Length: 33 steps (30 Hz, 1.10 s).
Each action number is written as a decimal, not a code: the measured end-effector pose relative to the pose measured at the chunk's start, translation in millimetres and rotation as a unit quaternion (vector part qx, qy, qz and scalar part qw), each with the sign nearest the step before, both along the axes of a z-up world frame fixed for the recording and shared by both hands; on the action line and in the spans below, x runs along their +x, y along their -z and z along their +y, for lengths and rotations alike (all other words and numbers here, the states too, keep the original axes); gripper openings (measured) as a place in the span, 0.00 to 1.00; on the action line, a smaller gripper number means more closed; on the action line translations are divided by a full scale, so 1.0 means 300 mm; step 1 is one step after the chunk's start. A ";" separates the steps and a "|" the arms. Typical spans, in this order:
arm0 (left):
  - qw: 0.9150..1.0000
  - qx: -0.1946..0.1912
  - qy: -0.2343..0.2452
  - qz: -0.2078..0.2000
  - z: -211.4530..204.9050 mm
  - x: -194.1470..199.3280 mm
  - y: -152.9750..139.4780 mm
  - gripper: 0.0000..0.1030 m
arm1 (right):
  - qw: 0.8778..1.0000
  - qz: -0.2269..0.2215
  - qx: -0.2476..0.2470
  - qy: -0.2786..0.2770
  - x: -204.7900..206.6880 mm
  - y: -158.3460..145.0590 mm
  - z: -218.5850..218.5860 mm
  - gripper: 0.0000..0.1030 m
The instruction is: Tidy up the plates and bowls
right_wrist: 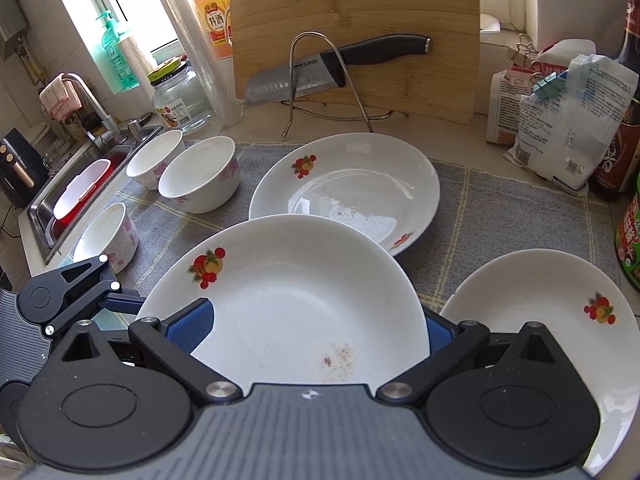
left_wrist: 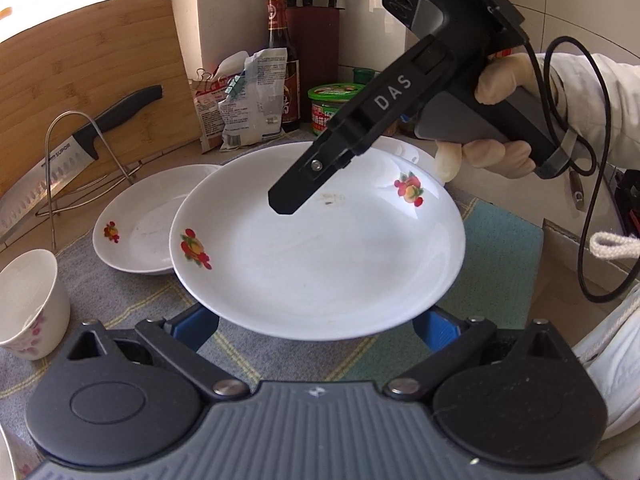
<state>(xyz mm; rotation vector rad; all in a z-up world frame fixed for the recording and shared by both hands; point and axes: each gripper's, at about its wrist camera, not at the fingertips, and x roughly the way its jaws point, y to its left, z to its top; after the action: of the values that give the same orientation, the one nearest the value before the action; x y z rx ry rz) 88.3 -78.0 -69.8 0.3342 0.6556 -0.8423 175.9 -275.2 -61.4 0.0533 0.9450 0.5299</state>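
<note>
Nearest the left wrist lens: left gripper [left_wrist: 316, 330], blue pads spread wide at either side of a white fruit-print plate [left_wrist: 320, 240], lifted above the checked mat [left_wrist: 500, 248]; whether gripping or just cradling, cannot tell. Right gripper [left_wrist: 282, 202] poised over that plate's far side, held by a gloved hand [left_wrist: 496, 120]; from its own camera, blue fingers [right_wrist: 192, 326] spread around the plate [right_wrist: 288, 304], contact unclear. Second plate [right_wrist: 348, 188] behind, third plate [right_wrist: 560, 328] at right. Three floral bowls [right_wrist: 200, 180] left, near the sink [right_wrist: 60, 208]. Knife [right_wrist: 332, 68] on wire rack against cutting board [right_wrist: 356, 8].
</note>
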 end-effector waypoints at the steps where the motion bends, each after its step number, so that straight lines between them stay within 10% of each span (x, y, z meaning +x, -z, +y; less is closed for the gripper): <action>1: 1.000 0.001 0.002 0.000 -0.012 0.004 -0.001 0.99 | 1.000 0.000 0.001 0.002 0.001 -0.001 -0.014 1.00; 33: 0.999 0.021 0.048 0.000 -0.315 0.146 0.020 0.99 | 0.999 0.000 0.011 0.050 0.058 0.046 -0.350 1.00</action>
<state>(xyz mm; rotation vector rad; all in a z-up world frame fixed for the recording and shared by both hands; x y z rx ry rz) 132.0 -172.4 -75.7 0.4056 0.6617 -0.9212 193.3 -380.2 -75.2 0.1199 0.9323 0.4472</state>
